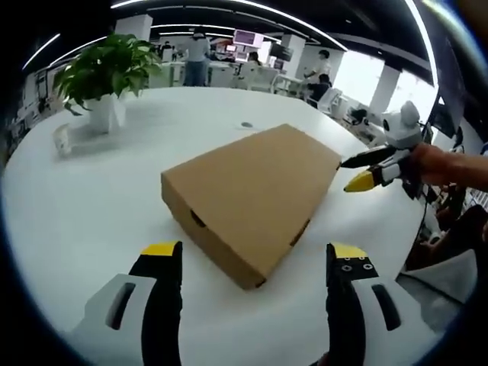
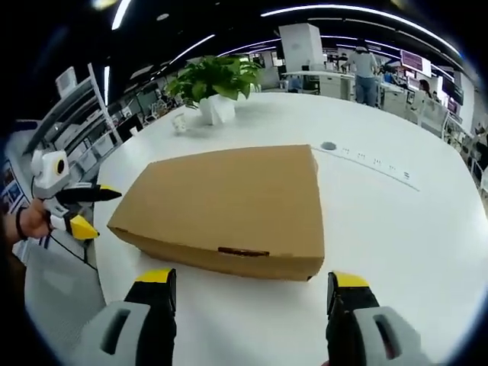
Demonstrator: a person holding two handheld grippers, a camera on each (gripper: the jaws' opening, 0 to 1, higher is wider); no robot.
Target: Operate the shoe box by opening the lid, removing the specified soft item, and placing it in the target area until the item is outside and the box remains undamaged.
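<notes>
So far nothing done: shoe box [image 1: 252, 194] lid shut on counter [image 1: 99, 198]; left tool [image 1: 255, 263] and right tool [image 2: 252, 293] spread, empty.

A white table [image 1: 91, 206] carries a closed cardboard box [image 1: 252, 191] near its middle. A potted plant [image 1: 107, 76] and a small cup [image 1: 62, 139] stand at its far left.

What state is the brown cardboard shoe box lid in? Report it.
Shut. The flat brown cardboard shoe box has its lid lying flush on top in both views, no gap; the contents are hidden.
</notes>
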